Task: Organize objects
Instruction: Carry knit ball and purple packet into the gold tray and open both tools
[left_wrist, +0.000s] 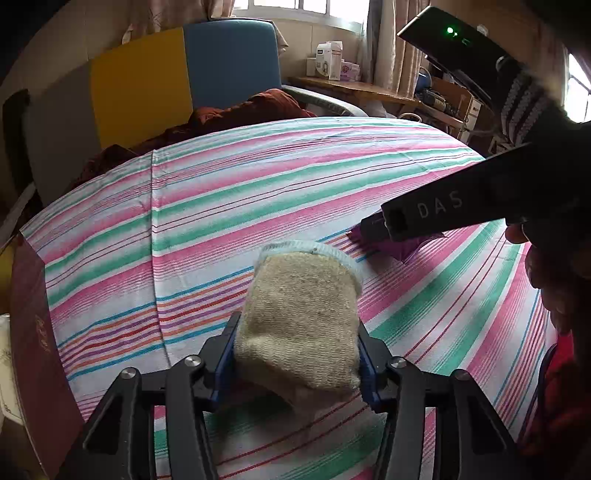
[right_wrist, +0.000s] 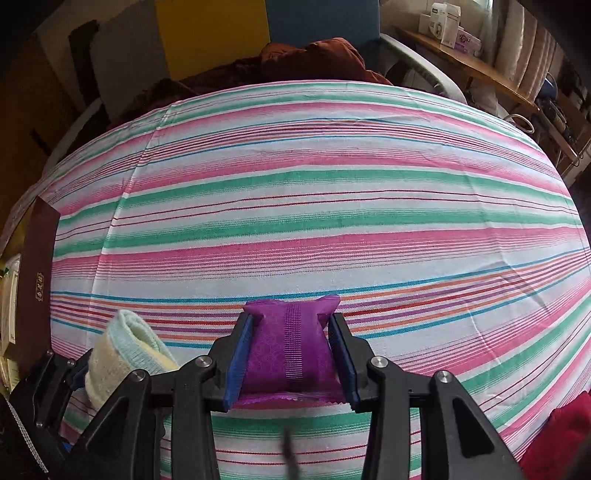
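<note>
Left wrist view: a beige sock (left_wrist: 301, 317) sits at lower centre, pinched between the blue pads of the left claw (left_wrist: 297, 354), its pale blue cuff pointing up the frame. The striped sheet (left_wrist: 240, 192) stretches wide and bare toward the upper half; a dark red box (left_wrist: 35, 332) lines the left edge. At right, the right claw's black body reaches over a purple packet (left_wrist: 402, 249).

Right wrist view: the purple packet (right_wrist: 291, 350) fills the lower centre, squeezed between the fingers of the right claw (right_wrist: 293, 354). The sock (right_wrist: 122, 354) shows at lower left, held in the left claw, just beside. Open sheet (right_wrist: 314, 184) lies ahead.
</note>
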